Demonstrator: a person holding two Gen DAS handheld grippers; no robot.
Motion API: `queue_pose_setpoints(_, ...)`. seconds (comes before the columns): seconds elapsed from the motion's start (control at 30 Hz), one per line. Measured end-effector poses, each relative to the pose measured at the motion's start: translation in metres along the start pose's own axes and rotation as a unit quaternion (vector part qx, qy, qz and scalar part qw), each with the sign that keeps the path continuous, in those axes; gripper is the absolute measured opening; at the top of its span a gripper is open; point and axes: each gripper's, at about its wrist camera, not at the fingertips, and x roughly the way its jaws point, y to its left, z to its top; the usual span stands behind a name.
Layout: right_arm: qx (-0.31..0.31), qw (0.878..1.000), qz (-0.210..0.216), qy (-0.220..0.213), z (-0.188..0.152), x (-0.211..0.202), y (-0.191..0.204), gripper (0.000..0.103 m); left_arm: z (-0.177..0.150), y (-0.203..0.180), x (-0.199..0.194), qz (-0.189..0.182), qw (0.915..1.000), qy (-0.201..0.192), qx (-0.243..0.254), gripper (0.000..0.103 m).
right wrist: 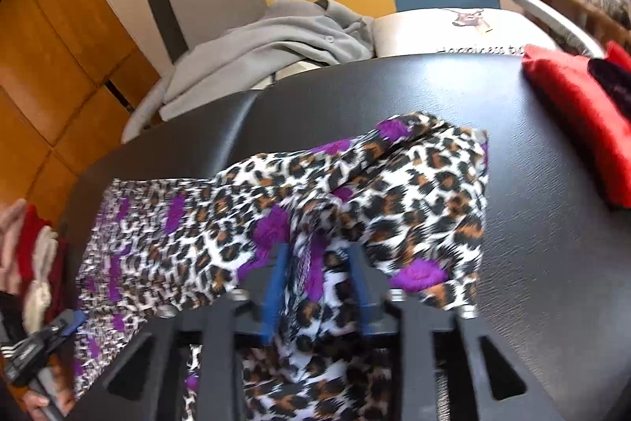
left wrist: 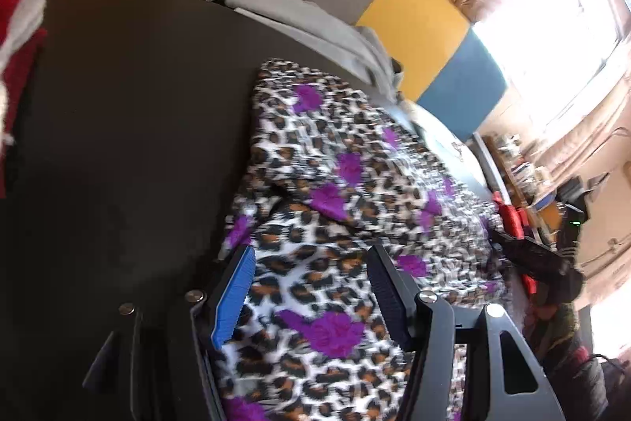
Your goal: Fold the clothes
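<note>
Leopard-print fabric with purple blotches [right wrist: 414,184] lies spread over the black leather-grain desk [right wrist: 552,263], running from lower left to right of centre in the right wrist view, one flap doubled back over the rest near the middle — a fold apparently part-made. Right tongs [right wrist: 317,255] sit low centre of that view with the jaws parted; a raised ridge of the cloth stands in the gap, and the pads do not visibly pinch it, so I judge the cloth loose here, likely just set down after a fold. In the left wrist view the left tongs [left wrist: 311,255] hang low centre, jaws wide apart, the print passing beneath and between them with nothing gripped — probably poised over the near edge for the next grasp. The garment fills the centre and lower right of that frame; bare desk takes the left half. Kept off the working area, presumably so they stay out of the fold: a red cloth [right wrist: 572,117] at the upper right of the right view, and a grey garment [right wrist: 256,46] heaped on a chair beyond the desk's far edge, upper centre. Motion blur softens the cloth's far edge in the left view.
</note>
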Motion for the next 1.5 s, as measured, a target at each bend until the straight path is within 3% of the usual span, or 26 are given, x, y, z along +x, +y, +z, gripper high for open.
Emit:
queue_pose_setpoints(0.03,-0.001,1.000,0.013,0.003,-0.002,0.001,0.001,0.052,0.000,0.001,-0.002,0.000,1.0000,0.001,-0.008,0.060)
queue_pose_setpoints(0.13,-0.024,1.000,0.001,0.000,-0.008,0.001,0.014,0.053,0.006,-0.008,-0.004,-0.029,0.9994,-0.002,-0.016,0.062)
queue_pose_setpoints(0.2,-0.036,0.999,-0.003,0.000,-0.010,-0.001,0.020,0.037,0.016,-0.018,0.011,-0.042,0.9990,0.013,0.000,0.062)
queue_pose_setpoints(0.23,-0.041,0.999,0.000,0.002,-0.011,-0.003,0.023,0.017,0.020,-0.019,0.021,-0.045,0.9986,0.026,-0.002,0.062)
queue_pose_setpoints(0.27,-0.045,0.999,0.002,0.004,-0.012,-0.006,0.026,0.008,0.022,-0.015,0.032,-0.044,0.9981,0.040,-0.014,0.062)
queue_pose_setpoints(0.4,-0.039,0.998,0.031,-0.033,-0.012,-0.040,0.030,0.008,0.032,0.009,0.031,-0.045,0.9946,0.005,-0.093,0.061)
queue_pose_setpoints(0.5,-0.037,0.999,0.011,-0.033,-0.011,-0.044,0.020,0.008,0.027,0.022,0.021,-0.036,0.9941,-0.002,-0.103,0.061)
queue_pose_setpoints(0.6,-0.011,1.000,-0.015,0.011,-0.019,-0.020,-0.001,0.019,0.019,0.027,0.010,-0.027,0.9949,-0.002,-0.098,0.061)
queue_pose_setpoints(0.7,0.000,1.000,-0.015,-0.014,-0.027,-0.029,-0.006,0.028,0.024,0.014,-0.009,-0.018,0.9981,-0.026,-0.052,0.061)
queue_pose_setpoints(0.8,-0.030,0.998,-0.031,-0.049,-0.026,-0.048,0.011,0.037,0.035,-0.012,-0.014,-0.020,0.9988,-0.043,0.011,0.062)
queue_pose_setpoints(0.97,-0.108,0.993,-0.017,-0.052,-0.024,-0.047,0.051,0.055,0.056,-0.046,0.022,0.010,0.9961,-0.029,0.082,0.062)
queue_pose_setpoints(1.1,-0.149,0.987,-0.057,-0.006,-0.039,-0.018,0.051,0.060,0.045,-0.028,0.057,0.063,0.9946,0.030,0.077,0.060)
queue_pose_setpoints(1.13,-0.161,0.984,-0.077,0.007,-0.050,-0.008,0.041,0.063,0.034,-0.026,0.058,0.067,0.9924,0.019,0.102,0.060)
queue_pose_setpoints(1.17,-0.172,0.982,-0.070,-0.025,-0.057,-0.012,0.036,0.068,0.023,-0.028,0.055,0.080,0.9873,-0.001,0.137,0.059)
queue_pose_setpoints(1.23,-0.148,0.987,-0.055,-0.024,-0.055,-0.015,0.027,0.068,0.015,-0.034,0.053,0.104,0.9813,-0.002,0.162,0.059)
queue_pose_setpoints(1.5,-0.150,0.986,-0.067,-0.020,-0.057,-0.021,0.026,0.071,0.018,-0.055,0.045,0.134,0.9746,0.008,0.180,0.061)
